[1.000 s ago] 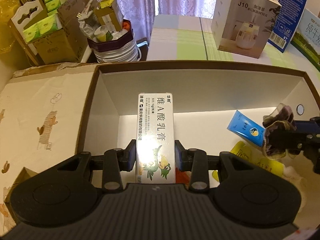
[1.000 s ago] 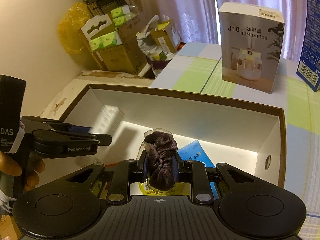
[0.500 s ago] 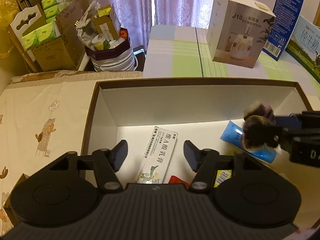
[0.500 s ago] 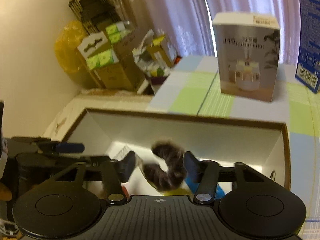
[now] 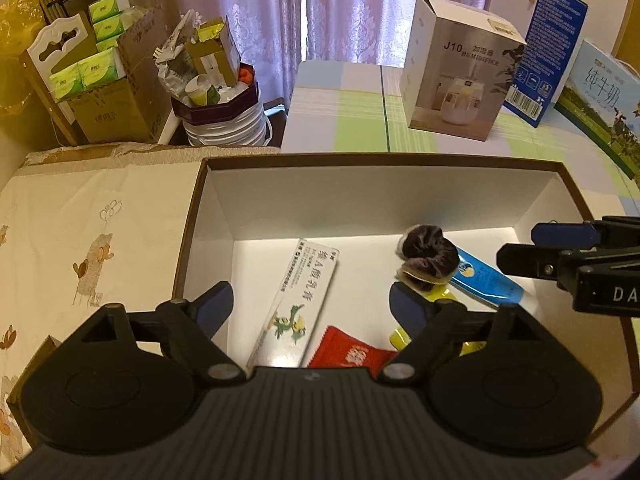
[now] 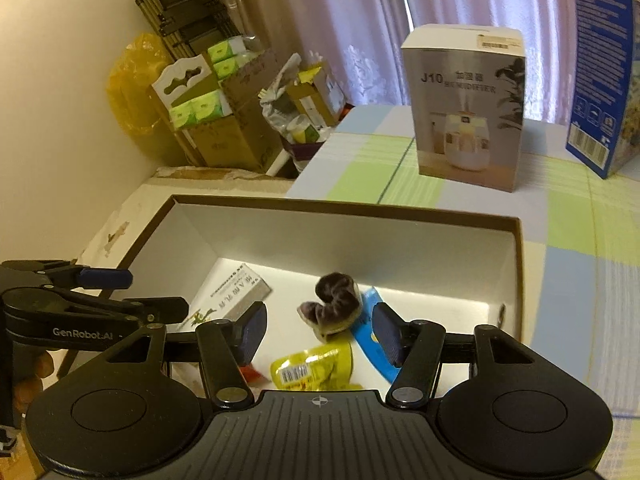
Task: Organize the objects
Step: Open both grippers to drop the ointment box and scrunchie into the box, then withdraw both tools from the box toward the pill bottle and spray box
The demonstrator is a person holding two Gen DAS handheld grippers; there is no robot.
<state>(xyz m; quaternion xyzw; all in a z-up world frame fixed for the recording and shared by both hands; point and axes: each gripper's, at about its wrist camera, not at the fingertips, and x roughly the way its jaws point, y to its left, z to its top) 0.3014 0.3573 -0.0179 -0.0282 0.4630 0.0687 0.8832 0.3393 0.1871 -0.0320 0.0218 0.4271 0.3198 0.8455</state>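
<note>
Two grippers: both over the open box [image 5: 200, 216], nothing gripped by either.
Left gripper [image 5: 310, 300]: jaws opening, wide apart. The ointment carton [image 5: 304, 292] lies below and between them on the box floor, touching neither pad.
Right gripper [image 6: 318, 330]: jaws parted, pads clear of the scrunchie [image 6: 334, 306] that lies below, in the gap between them. In the left view this gripper comes in from the right edge, above the box's right side.
Box: brown rim, white inside, shallow, on the table; all the small items below lie in it.
Ointment carton: long, white, green cartoon print, flat on the floor, slanted, left of centre.
Scrunchie: dark velvet, resting partly on the blue tube [image 5: 486, 280] and on the yellow packet [image 6: 314, 364].
Blue tube: flat, angled toward the right wall.
Yellow packet: crinkled, barcode label up, near the front.
Red sachet [image 5: 348, 354]: front of box, just beside the carton's near end.
Humidifier box [image 5: 460, 72]: upright on the checked tablecloth [image 5: 360, 120], well behind the box.
Hand [image 6: 34, 376]: fingers on the left gripper's handle, seen at the right view's left edge.
</note>
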